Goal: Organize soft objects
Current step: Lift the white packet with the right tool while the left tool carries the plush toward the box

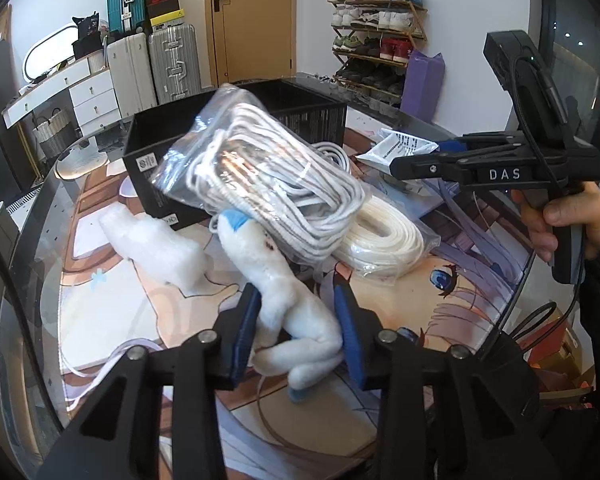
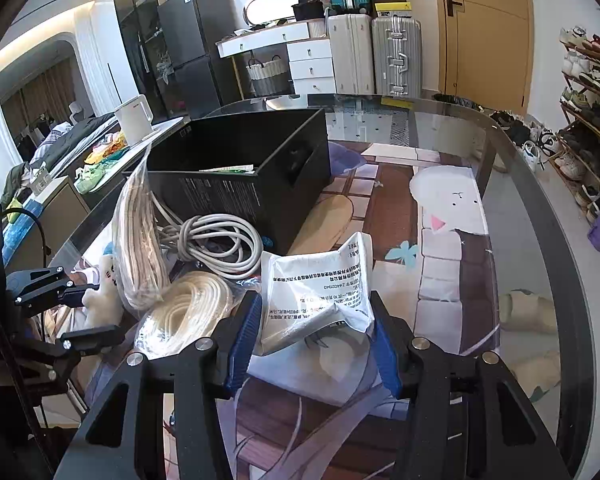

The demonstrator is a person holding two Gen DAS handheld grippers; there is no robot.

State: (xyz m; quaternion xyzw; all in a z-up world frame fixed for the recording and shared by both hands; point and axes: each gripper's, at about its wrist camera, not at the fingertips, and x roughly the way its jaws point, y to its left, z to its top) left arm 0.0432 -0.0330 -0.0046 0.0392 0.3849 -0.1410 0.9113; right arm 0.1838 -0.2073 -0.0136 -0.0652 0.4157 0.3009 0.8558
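Note:
My left gripper (image 1: 296, 332) is shut on a white plush toy (image 1: 284, 292) with blue tips, held above the table; it also shows in the right wrist view (image 2: 100, 300). A clear bag of white cord (image 1: 260, 164) leans on the plush. My right gripper (image 2: 314, 336) is shut on a white printed packet (image 2: 320, 292), lifted off the mat; it also shows in the left wrist view (image 1: 404, 148). A black box (image 2: 240, 168) stands open behind, with some paper inside.
A bagged coil of cream cord (image 2: 184, 320), a loose grey cable (image 2: 216, 244) and a piece of white foam wrap (image 1: 160, 248) lie on the printed mat (image 2: 440, 240) of the glass table. Suitcases, a door and a shoe rack stand beyond.

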